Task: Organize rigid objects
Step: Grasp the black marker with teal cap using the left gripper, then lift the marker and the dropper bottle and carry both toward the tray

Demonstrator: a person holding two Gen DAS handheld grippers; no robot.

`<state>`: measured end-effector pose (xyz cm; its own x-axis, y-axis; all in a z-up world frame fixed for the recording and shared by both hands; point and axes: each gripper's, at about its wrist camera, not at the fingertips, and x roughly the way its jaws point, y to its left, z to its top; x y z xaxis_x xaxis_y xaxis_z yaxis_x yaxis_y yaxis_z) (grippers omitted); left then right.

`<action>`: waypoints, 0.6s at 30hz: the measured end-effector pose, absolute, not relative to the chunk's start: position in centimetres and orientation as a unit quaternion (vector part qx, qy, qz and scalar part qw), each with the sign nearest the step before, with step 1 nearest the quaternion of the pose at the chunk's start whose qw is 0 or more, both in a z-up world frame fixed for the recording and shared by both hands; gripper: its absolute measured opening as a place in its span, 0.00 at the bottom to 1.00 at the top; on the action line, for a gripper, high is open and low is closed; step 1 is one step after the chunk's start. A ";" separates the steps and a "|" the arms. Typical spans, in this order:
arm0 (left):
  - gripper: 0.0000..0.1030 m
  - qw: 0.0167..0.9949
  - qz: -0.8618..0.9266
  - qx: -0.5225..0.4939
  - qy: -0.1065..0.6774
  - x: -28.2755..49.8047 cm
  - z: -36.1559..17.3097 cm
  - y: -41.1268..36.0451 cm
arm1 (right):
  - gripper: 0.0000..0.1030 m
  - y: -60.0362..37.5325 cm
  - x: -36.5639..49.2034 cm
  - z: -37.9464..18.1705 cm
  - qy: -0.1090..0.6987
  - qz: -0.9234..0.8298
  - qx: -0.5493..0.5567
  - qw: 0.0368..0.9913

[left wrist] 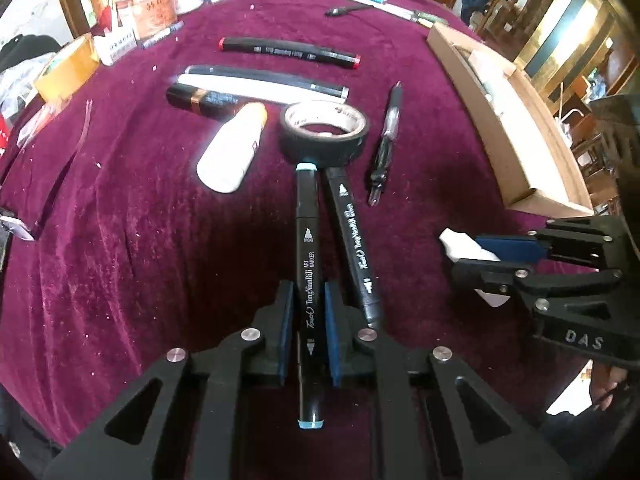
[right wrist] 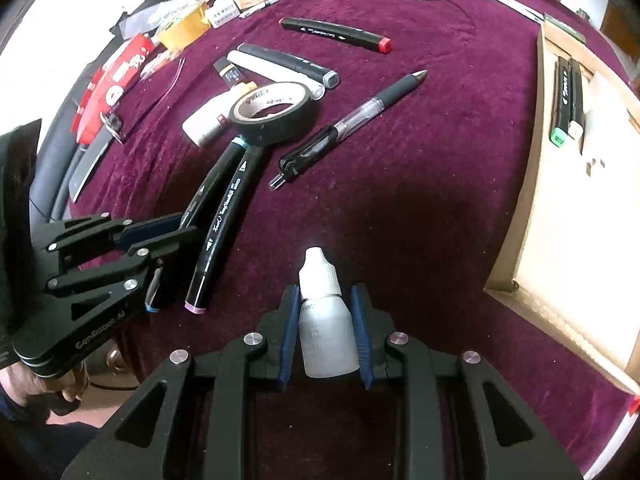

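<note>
My left gripper (left wrist: pixel 308 292) is shut on a black art marker with light-blue caps (left wrist: pixel 306 240). The marker lies on the maroon cloth, and its far end touches a roll of black tape (left wrist: pixel 324 132). A second black marker with a pink cap (left wrist: pixel 352 236) lies right beside it. In the right wrist view the left gripper (right wrist: pixel 176 228) clamps that blue-capped marker (right wrist: pixel 216 176) at the left. My right gripper (right wrist: pixel 325 296) is shut on a small white dropper bottle (right wrist: pixel 326 328), tip pointing away. The right gripper (left wrist: pixel 468 252) with the bottle (left wrist: pixel 460 244) shows in the left wrist view at the right.
An open cardboard box (right wrist: pixel 532 200) at the right holds two markers (right wrist: pixel 564 96). A clear pen (right wrist: pixel 352 120), a white glue bottle (left wrist: pixel 232 148), several more markers (left wrist: pixel 288 50) and the tape lie on the cloth. Cans and packets crowd the far left edge.
</note>
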<state>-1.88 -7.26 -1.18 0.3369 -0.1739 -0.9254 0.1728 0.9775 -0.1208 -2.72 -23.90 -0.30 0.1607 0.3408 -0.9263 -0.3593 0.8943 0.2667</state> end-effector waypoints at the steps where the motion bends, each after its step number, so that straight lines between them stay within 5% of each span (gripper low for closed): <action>1: 0.12 0.821 -0.109 0.000 0.561 -2.1 -0.7 -7.3 | 0.22 -24.0 -2.8 -0.2 0.605 0.231 -0.005 0.762; 18: 0.12 0.867 -0.091 -0.061 0.487 -3.9 5.7 -3.0 | 0.22 -21.4 -1.5 3.3 0.571 0.251 0.014 0.781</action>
<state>-3.91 -3.04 5.75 0.5091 -0.2180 -0.8327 0.0992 0.9758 -0.1948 -1.52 -21.45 3.35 0.2215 0.4084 -0.8855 -0.3775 0.8732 0.3083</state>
